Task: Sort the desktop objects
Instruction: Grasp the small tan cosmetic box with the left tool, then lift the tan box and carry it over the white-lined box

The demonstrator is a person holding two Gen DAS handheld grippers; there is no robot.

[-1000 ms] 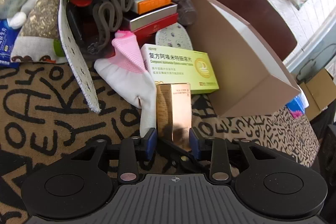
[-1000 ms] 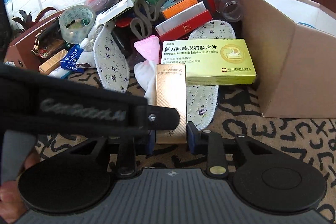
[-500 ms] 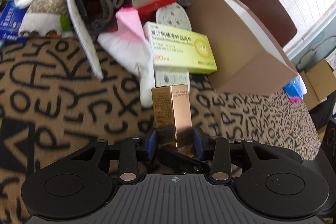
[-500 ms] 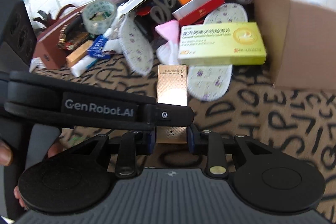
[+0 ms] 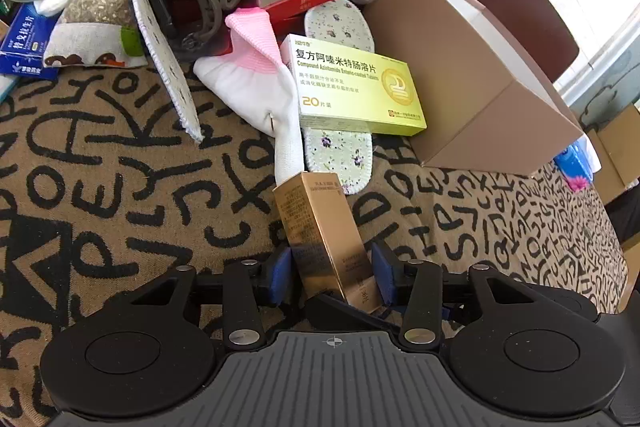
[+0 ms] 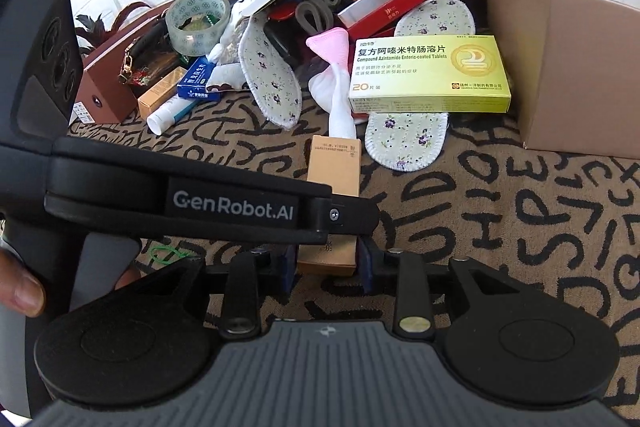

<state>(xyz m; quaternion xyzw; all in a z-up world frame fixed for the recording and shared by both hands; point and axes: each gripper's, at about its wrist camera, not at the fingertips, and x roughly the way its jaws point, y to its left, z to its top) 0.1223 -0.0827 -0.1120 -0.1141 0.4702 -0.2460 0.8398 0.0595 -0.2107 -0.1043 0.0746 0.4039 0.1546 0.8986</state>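
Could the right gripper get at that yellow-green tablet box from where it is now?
Probably not directly: the right gripper has the gold box between its fingers. The yellow-green tablet box lies uncovered on top, so it looks reachable afterwards.

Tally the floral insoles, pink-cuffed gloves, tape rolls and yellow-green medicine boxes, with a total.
Floral insoles: 2
Pink-cuffed gloves: 1
Tape rolls: 1
Yellow-green medicine boxes: 1
Total: 5
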